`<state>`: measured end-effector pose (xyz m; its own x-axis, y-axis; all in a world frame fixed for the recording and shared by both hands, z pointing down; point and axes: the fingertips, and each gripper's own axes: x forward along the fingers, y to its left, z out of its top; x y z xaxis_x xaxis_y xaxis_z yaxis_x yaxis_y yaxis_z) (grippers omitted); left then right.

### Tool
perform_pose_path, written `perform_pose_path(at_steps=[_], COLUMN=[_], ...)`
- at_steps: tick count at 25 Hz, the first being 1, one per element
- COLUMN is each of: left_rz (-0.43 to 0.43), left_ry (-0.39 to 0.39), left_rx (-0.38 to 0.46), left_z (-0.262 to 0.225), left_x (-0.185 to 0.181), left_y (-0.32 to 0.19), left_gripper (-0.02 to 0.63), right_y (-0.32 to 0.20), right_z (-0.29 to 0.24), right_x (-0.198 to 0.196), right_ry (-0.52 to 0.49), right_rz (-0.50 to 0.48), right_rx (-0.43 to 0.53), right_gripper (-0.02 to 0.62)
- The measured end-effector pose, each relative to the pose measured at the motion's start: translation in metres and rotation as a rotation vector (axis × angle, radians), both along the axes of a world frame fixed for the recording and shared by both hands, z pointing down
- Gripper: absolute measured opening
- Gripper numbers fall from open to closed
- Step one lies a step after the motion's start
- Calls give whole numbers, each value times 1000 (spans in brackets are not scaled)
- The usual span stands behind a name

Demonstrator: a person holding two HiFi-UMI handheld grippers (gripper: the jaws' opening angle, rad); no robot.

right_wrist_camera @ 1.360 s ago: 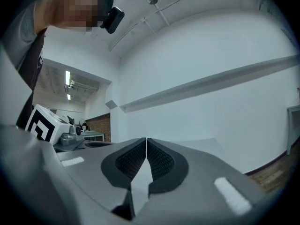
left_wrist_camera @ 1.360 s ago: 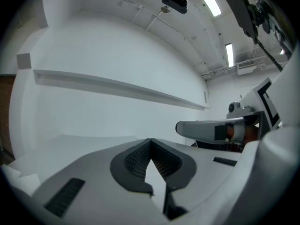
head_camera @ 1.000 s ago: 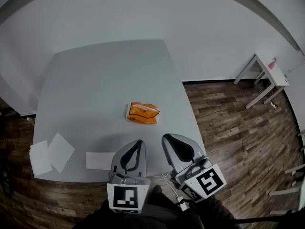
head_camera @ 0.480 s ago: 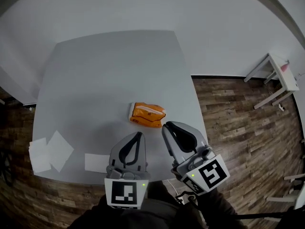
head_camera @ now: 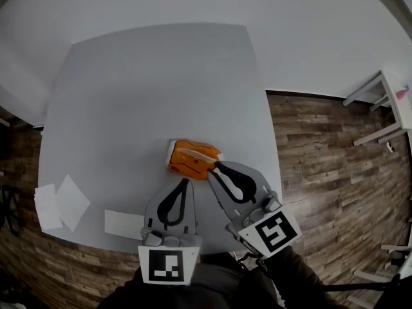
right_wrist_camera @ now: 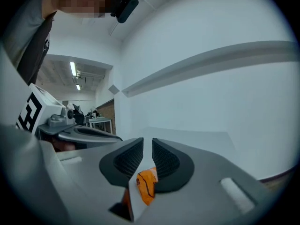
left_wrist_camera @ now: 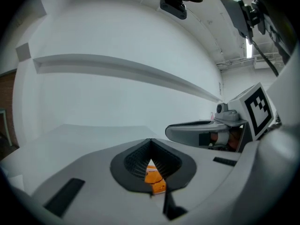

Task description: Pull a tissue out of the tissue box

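A large light grey desk fills most of the head view, with brown wood-plank floor around it and a white side table at the far right edge. Those are seen only from the head.

The left gripper is held over the near part of the desk, its tips just short of the near edge of the orange soft tissue pack. In the left gripper view its dark pads are seen meeting at the tips, closed on nothing. The pack shows through the window behind them. The other gripper's marker cube is seen at the right there.

The right gripper is tipped over the pack's near right corner. Whether it touches cannot be told from the head view. In the right gripper view its jaws are seen a narrow slit apart with nothing clamped, and the pack shows below the slit.

Two overlapping white paper sheets lie at the desk's near left corner, and a third white sheet lies beside the left gripper. Neither gripper view shows them.

A white strip along the pack's top is seen only in the head view.
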<state>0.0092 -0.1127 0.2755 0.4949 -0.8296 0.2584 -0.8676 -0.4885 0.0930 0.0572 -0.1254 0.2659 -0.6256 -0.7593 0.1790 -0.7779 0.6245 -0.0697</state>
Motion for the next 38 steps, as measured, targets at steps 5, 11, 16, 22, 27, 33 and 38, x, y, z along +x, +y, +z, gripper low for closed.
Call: perform_pose_path(at_steps=[5, 11, 16, 22, 27, 33, 38], left_rz=[-53, -76, -92, -77, -97, -84, -103], left_ry=[-3, -26, -12, -22, -8, -26, -19], left_rx=[-62, -118, -149, -183, -200, -205, -220], left_z=[23, 53, 68, 81, 87, 94, 99], left_x=[-7, -18, -21, -18, -19, -18, -21], left_y=[-17, -33, -45, -48, -50, -55, -58], left_gripper=[0, 0, 0, 0, 0, 0, 0], right_y=[-22, -47, -62, -65, -67, -72, -76], right_z=[43, 92, 119, 141, 161, 177, 187], right_x=[-6, -14, -15, -20, -17, -19, -18], right_ry=[7, 47, 99, 118, 134, 164, 220], right_rz=[-59, -98, -103, -134, -126, -135, -139], right_rx=[-86, -174, -206, -260, -314, -358, -364], right_gripper=[52, 54, 54, 54, 54, 54, 16])
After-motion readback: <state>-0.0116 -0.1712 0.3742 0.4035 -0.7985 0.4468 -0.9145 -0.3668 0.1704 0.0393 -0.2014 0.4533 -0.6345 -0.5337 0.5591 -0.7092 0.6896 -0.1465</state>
